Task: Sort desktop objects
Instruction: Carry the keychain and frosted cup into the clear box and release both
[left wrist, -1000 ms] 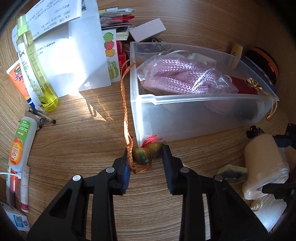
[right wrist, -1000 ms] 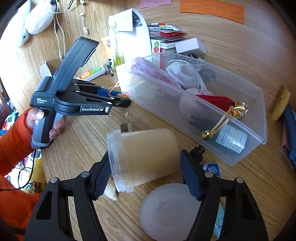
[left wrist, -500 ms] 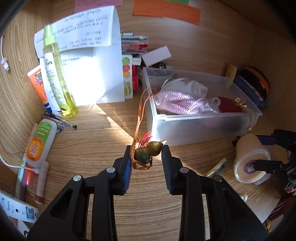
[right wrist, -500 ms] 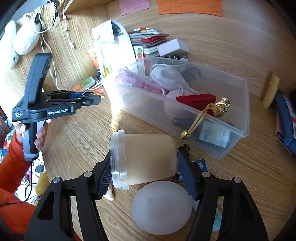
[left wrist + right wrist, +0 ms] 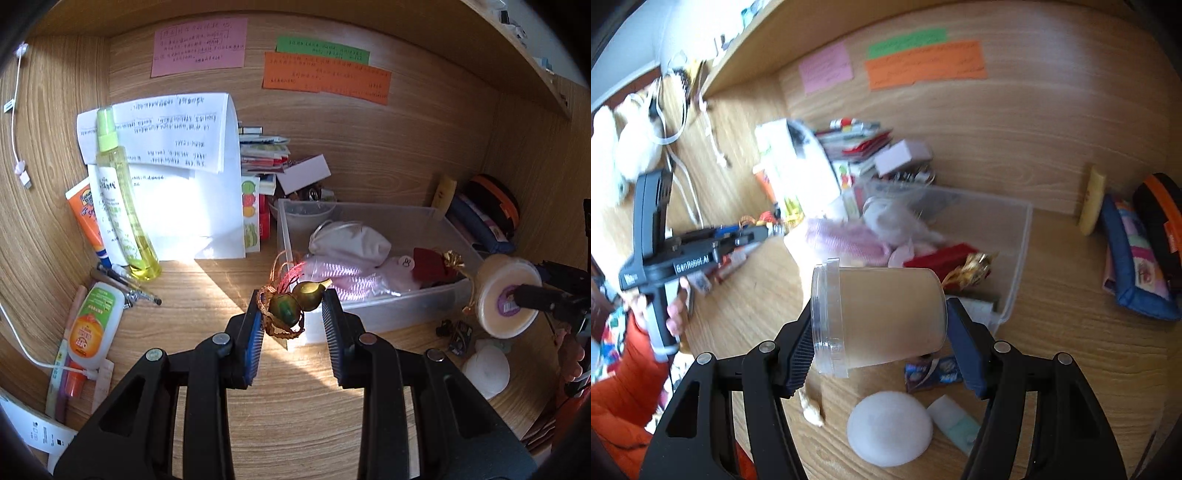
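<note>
A small green-and-gold gourd charm [image 5: 295,304] on an orange cord hangs above the desk, and my left gripper [image 5: 291,300] is shut on it just in front of the clear plastic bin [image 5: 369,213]. The bin holds a pink rope bag [image 5: 347,275], a white pouch and a red pouch. My right gripper [image 5: 879,314] is shut on a frosted plastic jar [image 5: 886,317] that lies sideways in the air near the bin's [image 5: 1021,258] front corner. In the left wrist view the jar [image 5: 502,295] shows its base at the right. My left gripper [image 5: 764,232] appears left in the right wrist view.
A yellow spray bottle [image 5: 118,206], tubes and pens lie at the left, with papers and booklets behind. A white domed lid [image 5: 890,428] and small packets sit on the desk under the jar. Pencil cases [image 5: 1137,254] stand at the right. Coloured notes hang on the back wall.
Both grippers have risen from the desk with their loads. The gourd charm now hangs higher by the bin, and the jar has lifted clear of the white lid.
</note>
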A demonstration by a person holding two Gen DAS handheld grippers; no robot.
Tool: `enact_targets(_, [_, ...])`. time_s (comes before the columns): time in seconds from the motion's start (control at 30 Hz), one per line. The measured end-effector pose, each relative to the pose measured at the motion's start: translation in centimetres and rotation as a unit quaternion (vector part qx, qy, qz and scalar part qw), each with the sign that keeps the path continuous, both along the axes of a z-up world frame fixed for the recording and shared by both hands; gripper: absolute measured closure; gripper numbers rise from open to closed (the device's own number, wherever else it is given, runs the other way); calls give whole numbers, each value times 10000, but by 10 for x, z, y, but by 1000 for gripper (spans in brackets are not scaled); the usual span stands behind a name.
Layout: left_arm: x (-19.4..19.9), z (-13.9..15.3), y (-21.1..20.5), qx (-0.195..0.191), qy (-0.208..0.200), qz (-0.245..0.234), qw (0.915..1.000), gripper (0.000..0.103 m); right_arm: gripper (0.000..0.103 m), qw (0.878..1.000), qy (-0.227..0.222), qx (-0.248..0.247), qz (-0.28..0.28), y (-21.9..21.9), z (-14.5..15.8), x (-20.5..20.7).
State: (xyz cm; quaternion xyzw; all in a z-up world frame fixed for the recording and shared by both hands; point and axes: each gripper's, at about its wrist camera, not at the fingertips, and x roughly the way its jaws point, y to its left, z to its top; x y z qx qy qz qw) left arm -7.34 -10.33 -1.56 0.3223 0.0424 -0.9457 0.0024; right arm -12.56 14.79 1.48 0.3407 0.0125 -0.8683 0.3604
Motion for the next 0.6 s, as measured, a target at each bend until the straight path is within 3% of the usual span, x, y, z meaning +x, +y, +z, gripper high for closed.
enact_targets(0.2, [-19,9,-3,-101,27,-32,9999,73,41,9994,138,-239,-226,7,22,-16])
enact_targets(0.6, [-72,21,1,207,42,-254,9995,73,41,9978,96,-327,-576,0,38,-64])
